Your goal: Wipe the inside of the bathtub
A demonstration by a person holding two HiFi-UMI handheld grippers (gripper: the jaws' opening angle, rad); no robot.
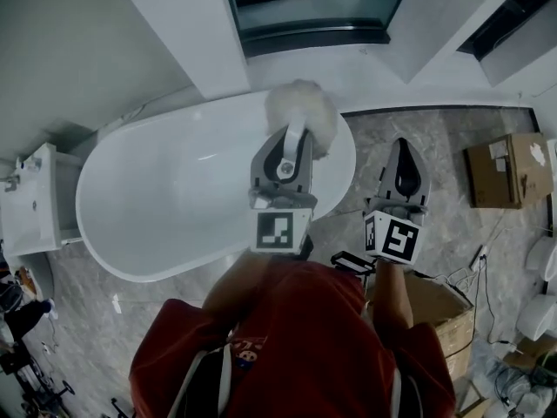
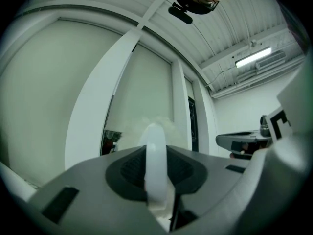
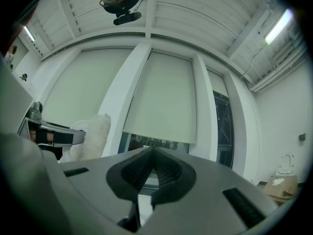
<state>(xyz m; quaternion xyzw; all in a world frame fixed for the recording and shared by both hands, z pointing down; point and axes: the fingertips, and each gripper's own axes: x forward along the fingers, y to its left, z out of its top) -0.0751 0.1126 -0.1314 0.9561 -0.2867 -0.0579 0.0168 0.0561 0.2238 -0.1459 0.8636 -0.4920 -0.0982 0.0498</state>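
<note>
A white oval bathtub (image 1: 91,168) lies left of centre in the head view. My left gripper (image 1: 292,139) hangs over the tub's right end, shut on the white handle (image 1: 296,136) of a fluffy white brush (image 1: 305,111) whose head sits above the far right rim. In the left gripper view the handle (image 2: 155,165) is clamped between the jaws of the left gripper (image 2: 156,156), with the fluffy head (image 2: 139,130) beyond. My right gripper (image 1: 403,149) is over the floor to the right of the tub, shut and empty (image 3: 151,156). Both point upward.
A white cabinet (image 1: 35,203) stands left of the tub. A white column (image 1: 187,24) and a dark window (image 1: 313,3) are behind it. Cardboard boxes (image 1: 509,171) (image 1: 439,307) and white fixtures (image 1: 544,259) crowd the marbled floor at the right.
</note>
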